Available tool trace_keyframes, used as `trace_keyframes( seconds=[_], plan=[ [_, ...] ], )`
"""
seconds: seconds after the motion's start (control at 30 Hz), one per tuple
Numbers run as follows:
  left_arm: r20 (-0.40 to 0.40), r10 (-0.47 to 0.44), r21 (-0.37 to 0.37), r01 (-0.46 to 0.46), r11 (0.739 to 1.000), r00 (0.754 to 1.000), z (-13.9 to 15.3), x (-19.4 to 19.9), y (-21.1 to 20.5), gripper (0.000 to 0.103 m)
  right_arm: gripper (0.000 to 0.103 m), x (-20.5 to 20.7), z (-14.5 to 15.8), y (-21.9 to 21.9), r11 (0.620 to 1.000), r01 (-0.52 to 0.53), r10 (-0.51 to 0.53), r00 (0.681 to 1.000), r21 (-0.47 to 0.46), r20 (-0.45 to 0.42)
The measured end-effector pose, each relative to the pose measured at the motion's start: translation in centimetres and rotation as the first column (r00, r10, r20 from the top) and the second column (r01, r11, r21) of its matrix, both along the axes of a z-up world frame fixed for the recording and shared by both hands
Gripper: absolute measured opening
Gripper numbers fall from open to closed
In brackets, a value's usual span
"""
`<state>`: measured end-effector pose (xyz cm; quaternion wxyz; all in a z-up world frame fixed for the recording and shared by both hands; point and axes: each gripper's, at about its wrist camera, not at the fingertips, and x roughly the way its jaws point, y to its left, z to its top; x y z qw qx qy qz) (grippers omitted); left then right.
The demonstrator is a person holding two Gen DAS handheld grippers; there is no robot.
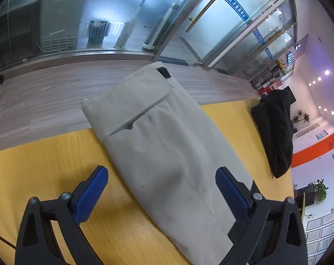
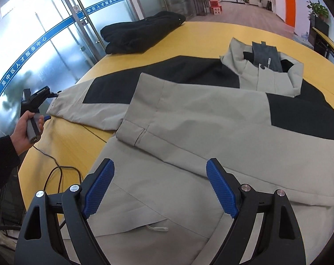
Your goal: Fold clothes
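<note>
A grey and black hooded jacket (image 2: 211,119) lies flat on the yellow round table (image 2: 195,31). One sleeve (image 2: 167,114) is folded across the chest. The other sleeve (image 2: 78,103) stretches out to the left, its cuff over the table edge. My left gripper (image 1: 161,178) is open above that outstretched sleeve (image 1: 158,141), near its cuff (image 1: 131,92). It also shows in the right wrist view (image 2: 37,98), held by a hand. My right gripper (image 2: 159,174) is open and empty above the jacket's lower body.
A folded black garment (image 2: 140,33) lies at the table's far edge, also in the left wrist view (image 1: 275,132). A black cable (image 2: 56,165) trails over the table's left side. Glass doors (image 2: 45,33) stand beyond the table, over wood floor (image 1: 45,101).
</note>
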<state>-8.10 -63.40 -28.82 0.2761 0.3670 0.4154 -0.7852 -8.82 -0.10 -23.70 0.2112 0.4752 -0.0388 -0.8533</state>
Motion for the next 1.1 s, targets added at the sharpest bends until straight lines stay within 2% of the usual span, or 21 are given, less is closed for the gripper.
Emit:
trace_keyframes(
  seconds=[0.33, 0.47, 0.5, 0.53, 0.57, 0.6, 0.63, 0.67, 0.8, 0.93, 1.1],
  plan=[
    [-0.012, -0.041, -0.088, 0.040, 0.995, 0.999, 0.1, -0.4, 0.7, 0.100, 0.087, 0.4, -1.6, -0.1, 0.999, 0.032, -0.032, 0.999, -0.015, 0.040],
    [-0.103, -0.044, -0.044, 0.040, 0.998, 0.994, -0.5, -0.4, 0.0, 0.098, 0.087, 0.7, -1.9, -0.3, 0.999, 0.031, -0.030, 0.999, -0.021, 0.046],
    [-0.123, -0.037, -0.027, 0.034, 0.999, 0.992, -0.6, -0.3, -0.3, 0.092, 0.087, 0.7, -1.9, -0.4, 0.999, 0.030, -0.029, 0.998, -0.023, 0.047],
    [-0.143, -0.030, -0.010, 0.029, 1.000, 0.989, -0.8, -0.3, -0.6, 0.081, 0.087, 0.8, -2.0, -0.5, 0.999, 0.030, -0.029, 0.998, -0.025, 0.049],
    [-0.157, -0.024, 0.005, 0.025, 1.000, 0.987, -1.0, -0.2, -0.8, 0.074, 0.087, 0.9, -2.1, -0.6, 0.999, 0.029, -0.028, 0.998, -0.026, 0.050],
    [-0.157, -0.018, 0.018, 0.021, 1.000, 0.987, -1.2, -0.2, -1.1, 0.057, 0.087, 0.9, -2.2, -0.6, 0.999, 0.029, -0.028, 0.998, -0.028, 0.052],
    [-0.156, -0.012, 0.026, 0.017, 1.000, 0.988, -1.3, -0.2, -1.3, 0.046, 0.087, 1.0, -2.2, -0.7, 0.999, 0.029, -0.027, 0.998, -0.030, 0.053],
    [-0.151, -0.009, 0.028, 0.013, 1.000, 0.989, -1.4, -0.1, -1.4, 0.042, 0.087, 1.1, -2.3, -0.8, 0.999, 0.028, -0.026, 0.998, -0.031, 0.055],
    [-0.133, 0.013, 0.046, -0.007, 0.999, 0.991, -1.9, -0.1, -2.0, 0.015, 0.087, 1.3, -2.3, -0.8, 0.999, 0.031, -0.029, 0.998, -0.041, 0.054],
    [-0.194, 0.030, 0.072, -0.017, 0.997, 0.981, -1.1, 0.0, -1.9, 0.004, 0.087, 1.5, -1.9, -0.7, 0.998, 0.040, -0.039, 0.999, -0.048, 0.037],
    [-0.329, 0.010, 0.087, 0.020, 0.996, 0.944, 2.9, -0.3, 0.0, 0.002, 0.087, 1.4, -0.9, 0.2, 0.996, 0.068, -0.068, 0.998, -0.063, -0.001]
  ],
)
